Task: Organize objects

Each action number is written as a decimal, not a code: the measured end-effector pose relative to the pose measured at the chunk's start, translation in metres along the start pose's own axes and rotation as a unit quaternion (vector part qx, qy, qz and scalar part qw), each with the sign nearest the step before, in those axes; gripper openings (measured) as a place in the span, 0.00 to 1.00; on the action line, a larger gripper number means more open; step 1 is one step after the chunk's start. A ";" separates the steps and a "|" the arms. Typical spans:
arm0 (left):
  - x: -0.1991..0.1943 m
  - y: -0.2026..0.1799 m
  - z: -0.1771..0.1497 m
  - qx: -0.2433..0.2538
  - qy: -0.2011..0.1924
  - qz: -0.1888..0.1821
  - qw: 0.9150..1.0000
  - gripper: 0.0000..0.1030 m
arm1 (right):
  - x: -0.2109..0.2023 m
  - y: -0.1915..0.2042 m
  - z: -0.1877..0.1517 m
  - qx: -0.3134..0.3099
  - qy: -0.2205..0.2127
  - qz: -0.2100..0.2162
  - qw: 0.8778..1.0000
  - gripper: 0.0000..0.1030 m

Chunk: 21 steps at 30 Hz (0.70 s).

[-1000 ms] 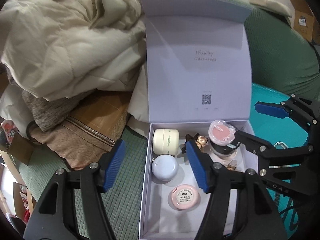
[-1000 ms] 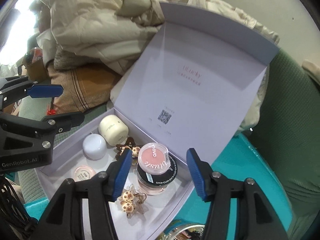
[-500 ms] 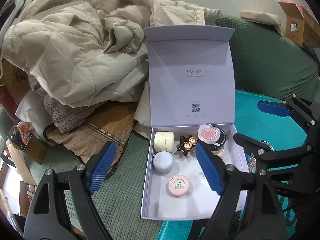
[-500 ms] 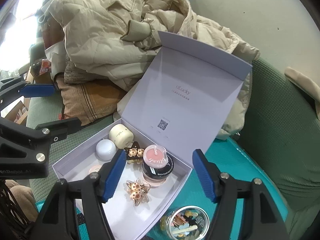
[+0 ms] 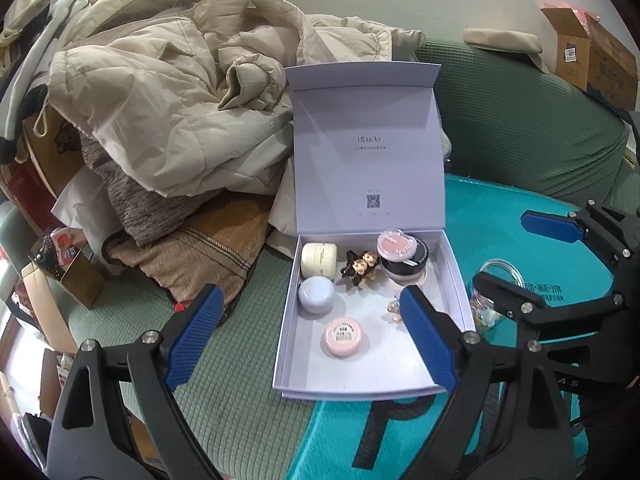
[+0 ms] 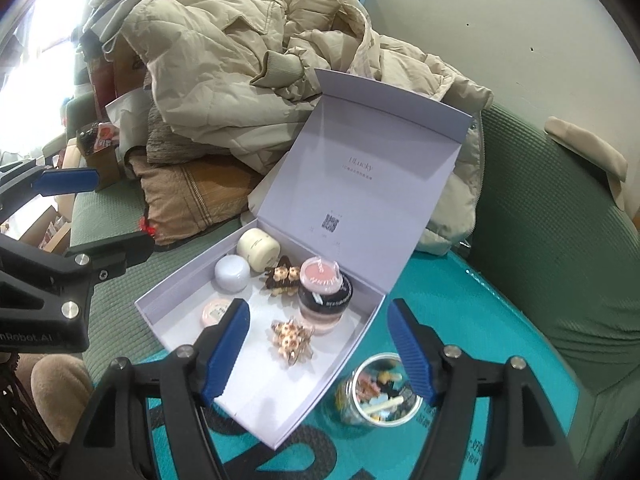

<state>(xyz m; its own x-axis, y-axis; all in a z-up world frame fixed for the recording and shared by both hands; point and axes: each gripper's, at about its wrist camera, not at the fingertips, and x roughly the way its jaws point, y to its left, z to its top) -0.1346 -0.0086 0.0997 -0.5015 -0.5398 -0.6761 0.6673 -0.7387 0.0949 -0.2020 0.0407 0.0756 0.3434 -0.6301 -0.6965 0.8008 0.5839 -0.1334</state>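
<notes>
Grippers: left gripper (image 5: 308,332) and right gripper (image 6: 320,344) both stood wide apart, empty.
Glass jar (image 6: 378,390): probably breakable, slippery; take its sides.

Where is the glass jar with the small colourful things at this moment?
In the right wrist view, the glass jar stands outside the white box, on the teal mat beside the box's right wall, near the right gripper.

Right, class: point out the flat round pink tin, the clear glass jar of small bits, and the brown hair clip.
Flat round pink tin (image 5: 343,337), left wrist view, lid label.
Clear glass jar (image 6: 380,392), right wrist view, open mouth.
Brown hair clip (image 6: 283,277), right wrist view, decorated top.
</notes>
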 end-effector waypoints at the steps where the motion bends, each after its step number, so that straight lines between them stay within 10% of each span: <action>1: -0.003 -0.001 -0.003 -0.002 0.000 0.001 1.000 0.87 | -0.003 0.001 -0.003 0.000 0.000 -0.002 1.000 0.70; 21: -0.032 -0.023 -0.062 -0.033 0.028 0.014 0.999 0.87 | -0.038 0.017 -0.062 0.007 0.017 -0.002 1.000 0.70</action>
<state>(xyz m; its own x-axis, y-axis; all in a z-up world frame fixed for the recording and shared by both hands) -0.0997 0.0509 0.0743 -0.4516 -0.5359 -0.7133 0.7172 -0.6936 0.0670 -0.2320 0.1062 0.0566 0.3228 -0.6151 -0.7194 0.8095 0.5732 -0.1268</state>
